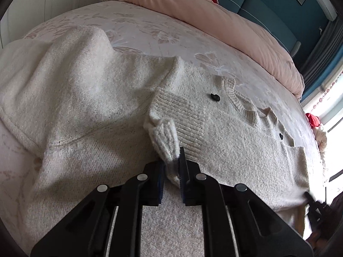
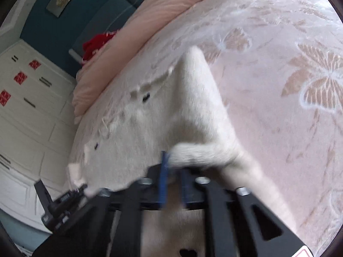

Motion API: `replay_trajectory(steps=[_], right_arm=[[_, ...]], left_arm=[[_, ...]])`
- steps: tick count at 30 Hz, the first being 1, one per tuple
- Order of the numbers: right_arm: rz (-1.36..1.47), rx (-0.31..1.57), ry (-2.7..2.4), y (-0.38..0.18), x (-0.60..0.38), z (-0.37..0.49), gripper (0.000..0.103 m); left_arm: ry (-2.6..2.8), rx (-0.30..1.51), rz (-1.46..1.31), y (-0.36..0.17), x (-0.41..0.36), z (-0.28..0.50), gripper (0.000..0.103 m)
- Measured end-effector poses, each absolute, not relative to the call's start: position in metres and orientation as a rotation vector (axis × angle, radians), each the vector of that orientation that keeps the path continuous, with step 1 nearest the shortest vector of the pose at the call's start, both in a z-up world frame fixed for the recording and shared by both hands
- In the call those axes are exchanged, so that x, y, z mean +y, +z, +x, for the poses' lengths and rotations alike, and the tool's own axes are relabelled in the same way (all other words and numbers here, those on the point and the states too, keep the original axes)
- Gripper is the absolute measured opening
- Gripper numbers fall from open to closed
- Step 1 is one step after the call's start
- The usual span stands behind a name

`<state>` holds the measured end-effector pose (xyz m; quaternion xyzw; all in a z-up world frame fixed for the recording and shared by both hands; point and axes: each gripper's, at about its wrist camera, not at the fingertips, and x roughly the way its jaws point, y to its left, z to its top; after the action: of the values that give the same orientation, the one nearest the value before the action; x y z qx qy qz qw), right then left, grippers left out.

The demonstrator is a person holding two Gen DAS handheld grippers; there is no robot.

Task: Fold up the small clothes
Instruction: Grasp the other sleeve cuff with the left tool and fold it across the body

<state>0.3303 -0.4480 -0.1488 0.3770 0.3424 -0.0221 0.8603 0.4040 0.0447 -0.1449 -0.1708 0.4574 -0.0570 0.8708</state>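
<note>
Cream knit cardigan (image 1: 235, 145) lies spread front-up on the floral bedspread (image 1: 137, 27), filling the centre of the left wrist view; dark heart-shaped buttons (image 1: 215, 97) sit right of centre along the placket. Left gripper (image 1: 172, 167), bottom centre of its frame, is clamped on the ribbed sleeve cuff (image 1: 166, 138), knit bunched between the blue pads, with the sleeve already brought across the cardigan's front. Right gripper (image 2: 173, 171), bottom centre of the right wrist view, has white knit pinched between its blue pads too, though the frame is motion-blurred, so which part it has (likely the other sleeve or side edge (image 2: 199, 150)) can't be told for sure. Judgement: the step in hand is folding the sleeves inward over the body. To do it well: keep the cuff low and lay it flat across the chest rather than dropping it in a lump, keep the sleeve running straight from the shoulder seam so the fold line stays parallel to the side edge, release only once the cuff rests on the body, then mirror on the right side. Loose knit stretches, so no hard pulling. Pink duvet (image 1: 225, 27) is heaped along the upper right, well apart from the work. Writing: none readable; red square decals on the white drawers (image 2: 20, 78) at left of the right wrist view are too small to read, and no brand label is visible on the cardigan.
</note>
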Motion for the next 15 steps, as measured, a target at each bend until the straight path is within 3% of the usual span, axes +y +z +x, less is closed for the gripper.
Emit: replay_trajectory(steps=[3,6,7,8,9,12,14,15], right_arm=[[0.743,0.651,-0.117,-0.136,-0.462,0.321,0.006],[0.725,0.865,-0.156,-0.183,-0.465,0.332,0.006],[0.728,0.853,-0.147,-0.185,-0.463,0.327,0.005],[0.707,0.837,-0.148,-0.177,-0.460,0.321,0.008],[0.687,0.833,-0.142,-0.165,-0.453,0.315,0.017],[0.604,0.799,-0.090,-0.135,-0.430,0.294,0.020],[0.482,0.803,-0.059,-0.121,-0.401,0.273,0.025],[0.410,0.816,-0.039,-0.118,-0.383,0.264,0.032]], left_arm=[[-0.140,0.950,-0.330,-0.147,0.043,0.402,0.015],[-0.140,0.936,-0.301,-0.149,0.038,0.402,0.017],[-0.144,0.932,-0.303,-0.148,0.038,0.401,0.018],[-0.157,0.927,-0.318,-0.146,0.041,0.399,0.019],[-0.179,0.919,-0.350,-0.141,0.048,0.395,0.019],[-0.190,0.851,-0.437,-0.123,0.087,0.375,0.024],[-0.117,0.794,-0.477,-0.110,0.134,0.363,0.042],[-0.063,0.780,-0.492,-0.106,0.157,0.360,0.047]])
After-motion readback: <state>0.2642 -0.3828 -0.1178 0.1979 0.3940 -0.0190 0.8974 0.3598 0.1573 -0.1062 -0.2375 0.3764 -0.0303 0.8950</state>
